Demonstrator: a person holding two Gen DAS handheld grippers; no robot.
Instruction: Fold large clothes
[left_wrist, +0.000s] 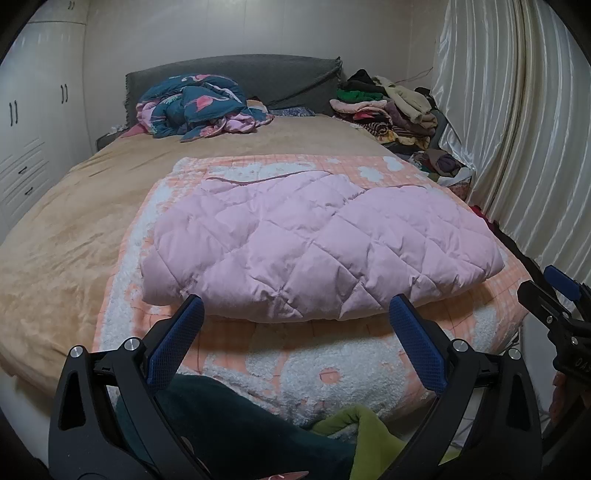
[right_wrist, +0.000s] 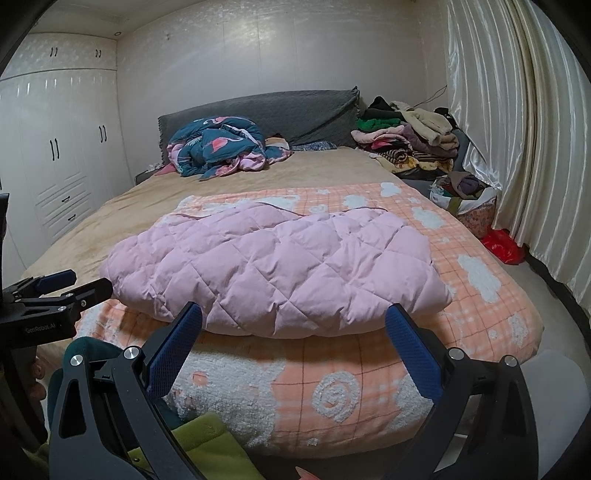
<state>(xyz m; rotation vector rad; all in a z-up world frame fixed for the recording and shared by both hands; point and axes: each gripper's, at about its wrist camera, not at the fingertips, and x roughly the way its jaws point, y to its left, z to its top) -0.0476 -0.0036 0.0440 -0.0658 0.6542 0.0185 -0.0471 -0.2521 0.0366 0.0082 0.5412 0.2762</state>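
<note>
Pink quilted coat: folded into a wide pad, lying flat on the peach blanket at the foot of the bed. Left gripper: jaws spread wide, empty, just short of the coat's near edge. Right gripper: likewise wide and empty, near the coat's front edge. Blue flamingo quilt: bunched beyond the coat, against the grey headboard. Clothes pile: beyond the coat to its right, beside the curtain.
</note>
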